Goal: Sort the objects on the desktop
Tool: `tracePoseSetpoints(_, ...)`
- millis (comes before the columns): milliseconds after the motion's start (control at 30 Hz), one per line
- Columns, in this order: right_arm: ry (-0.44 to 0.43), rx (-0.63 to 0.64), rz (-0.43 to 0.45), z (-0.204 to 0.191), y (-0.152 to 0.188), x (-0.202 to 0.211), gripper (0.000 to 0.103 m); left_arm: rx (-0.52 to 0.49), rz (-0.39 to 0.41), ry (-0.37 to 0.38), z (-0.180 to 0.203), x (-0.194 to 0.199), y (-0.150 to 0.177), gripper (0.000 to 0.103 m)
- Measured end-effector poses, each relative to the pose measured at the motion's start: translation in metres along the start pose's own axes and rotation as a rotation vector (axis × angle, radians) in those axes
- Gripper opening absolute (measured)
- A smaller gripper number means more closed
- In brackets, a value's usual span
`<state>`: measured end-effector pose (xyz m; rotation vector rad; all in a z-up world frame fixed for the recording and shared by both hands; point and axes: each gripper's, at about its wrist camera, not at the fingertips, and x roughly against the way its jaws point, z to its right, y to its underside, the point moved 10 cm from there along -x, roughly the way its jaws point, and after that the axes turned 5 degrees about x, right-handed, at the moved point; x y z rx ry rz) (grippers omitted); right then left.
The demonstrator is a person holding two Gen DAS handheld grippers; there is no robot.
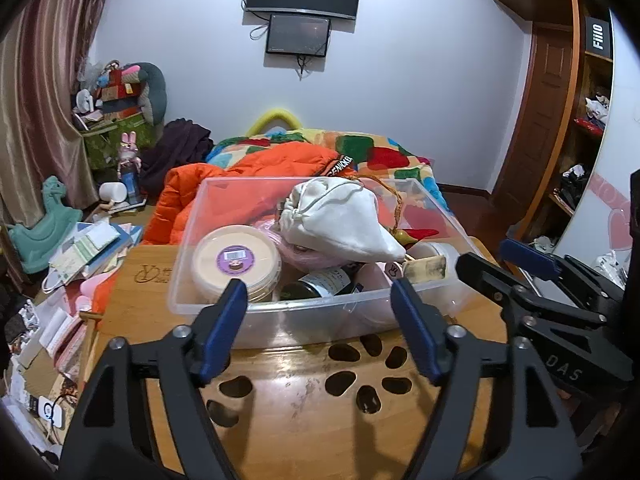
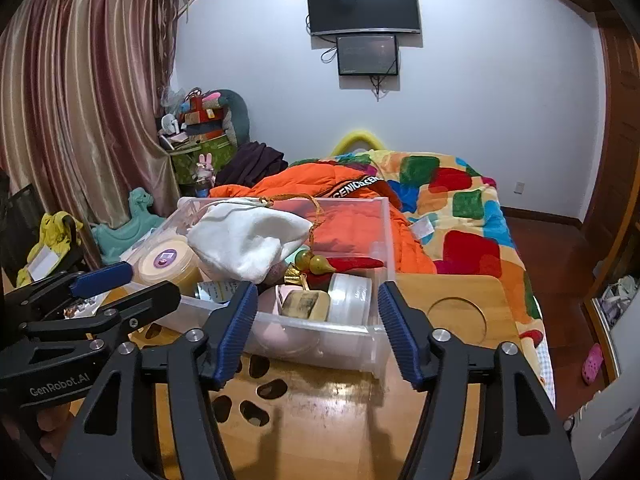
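Bare wooden table lies open between both grippers and the clear bin, whose near wall stands across the way ahead. A white pouch heaps above the bin's rim, crowding its top. Right of the bin, the tabletop is free.

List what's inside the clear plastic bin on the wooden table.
Clear plastic bin holds a white drawstring cloth pouch on top, round cream tub, dark glass bottle, white-lidded jar, gold gourd charm. Things under the pouch are hidden.
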<state>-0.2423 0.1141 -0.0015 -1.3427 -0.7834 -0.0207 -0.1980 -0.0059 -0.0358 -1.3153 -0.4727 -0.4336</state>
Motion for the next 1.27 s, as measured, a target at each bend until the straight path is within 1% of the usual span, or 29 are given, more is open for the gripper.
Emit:
tracePoseSetpoints(67, 0.008, -0.004, 0.006, 0.001, 0.001, 0.006, 0.064, -0.003, 0.01, -0.004, 0.0, 0.007, 0.001, 0.082)
tracePoseSetpoints(167, 0.002, -0.009, 0.002, -0.002, 0.004, 0.016, 0.066, 0.002, 0.024, -0.001, -0.002, 0.019, 0.001, 0.088)
tracePoseSetpoints(200, 0.003, -0.012, 0.003, -0.003, 0.005, 0.019, 0.067, 0.001, 0.024, 0.002, -0.002, 0.021, 0.001, 0.089)
tracePoseSetpoints(233, 0.006, -0.015, 0.007, -0.003, 0.006, 0.022, 0.071, -0.001, 0.024, 0.008, -0.001, 0.026, 0.002, 0.089)
tracePoseSetpoints(267, 0.012, -0.017, 0.01, -0.004, 0.007, 0.025, 0.077, -0.004, 0.024, 0.01, 0.0, 0.029, 0.004, 0.089)
tracePoseSetpoints(333, 0.024, -0.02, 0.019, -0.004, 0.008, 0.032, 0.081, -0.017, 0.031, 0.005, 0.002, 0.037, 0.006, 0.089)
tracePoseSetpoints(533, 0.029, -0.019, 0.037, -0.012, 0.018, 0.054, 0.083, -0.043, 0.06, -0.01, 0.005, 0.059, 0.015, 0.09)
tracePoseSetpoints(667, 0.058, -0.032, 0.052, -0.008, 0.027, 0.07, 0.088, -0.045, 0.076, -0.022, 0.003, 0.074, 0.022, 0.09)
tracePoseSetpoints(767, 0.084, -0.034, 0.058, -0.004, 0.033, 0.08, 0.089, -0.04, 0.078, -0.026, 0.001, 0.08, 0.026, 0.09)
tracePoseSetpoints(867, 0.086, -0.042, 0.058, -0.004, 0.041, 0.087, 0.089, -0.047, 0.069, -0.023, 0.003, 0.085, 0.033, 0.093)
tracePoseSetpoints(1100, 0.082, -0.031, 0.039, -0.009, 0.054, 0.089, 0.089, -0.058, 0.077, -0.045, 0.002, 0.09, 0.045, 0.093)
tracePoseSetpoints(1267, 0.075, -0.033, 0.025, -0.01, 0.062, 0.087, 0.089, -0.073, 0.109, -0.042, 0.006, 0.093, 0.044, 0.093)
